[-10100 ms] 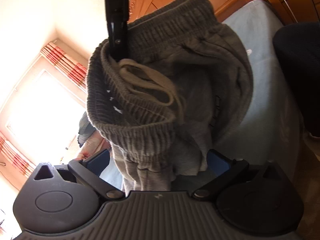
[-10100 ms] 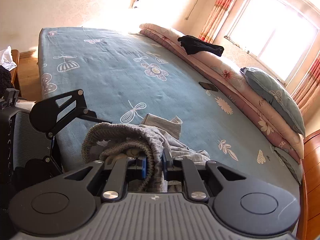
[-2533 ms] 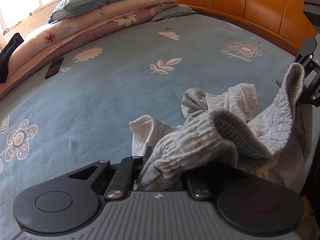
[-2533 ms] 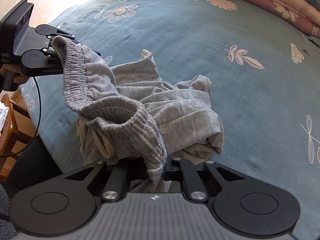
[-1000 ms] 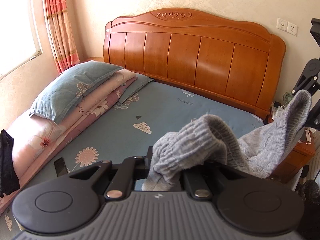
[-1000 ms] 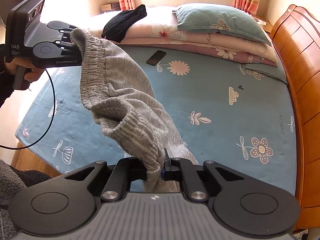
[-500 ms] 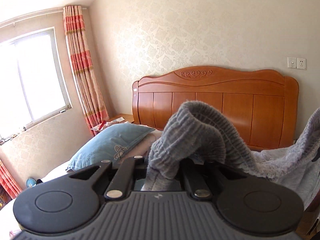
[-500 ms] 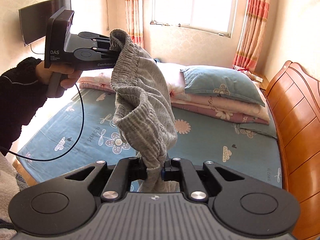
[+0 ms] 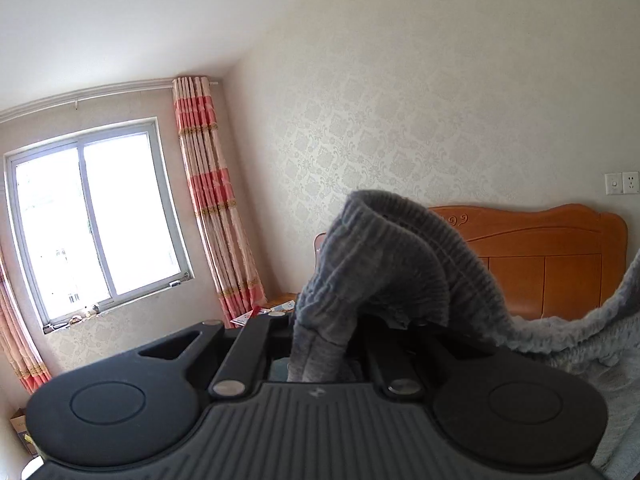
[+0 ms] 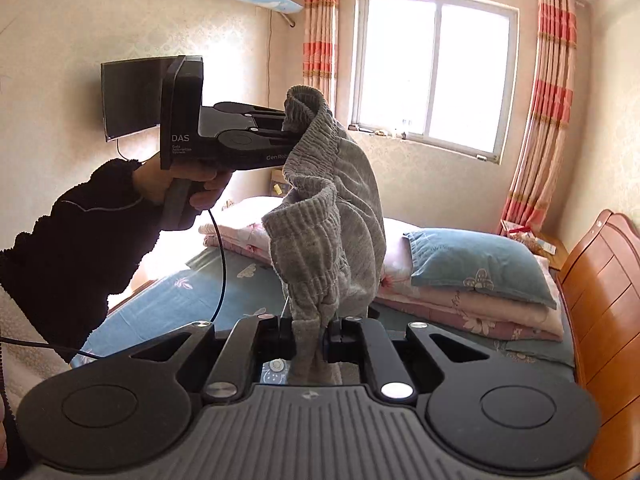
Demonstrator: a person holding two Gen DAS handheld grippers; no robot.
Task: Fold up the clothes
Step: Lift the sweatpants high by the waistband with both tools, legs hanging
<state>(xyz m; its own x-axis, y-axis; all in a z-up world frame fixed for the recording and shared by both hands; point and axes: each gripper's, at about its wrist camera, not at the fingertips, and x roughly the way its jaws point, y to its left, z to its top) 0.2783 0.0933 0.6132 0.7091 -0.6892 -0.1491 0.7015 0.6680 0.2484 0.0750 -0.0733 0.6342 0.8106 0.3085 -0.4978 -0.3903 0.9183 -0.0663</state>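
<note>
Grey sweatpants [image 10: 332, 216]: one garment, held aloft by ribbed waistband, well above bed [image 10: 188, 296], unfolded. Lifted off mattress within last seconds; cameras swung from bedspread to walls. Likely shake-out before laying flat. Left gripper [image 10: 286, 130] jaws clamped on waistband; right gripper [image 10: 310, 336] jaws clamped on another bunch. Count: two grippers, one hand [image 10: 188, 184] visible, one blue pillow [image 10: 476, 268], one window [image 10: 432, 72].

The left gripper [image 9: 320, 344] is clamped on the ribbed waistband of grey sweatpants [image 9: 384, 264], which drape off to the right. Far behind stand a wooden headboard [image 9: 552, 256], a window [image 9: 96, 220] at left, and a red-striped curtain [image 9: 216, 216].
</note>
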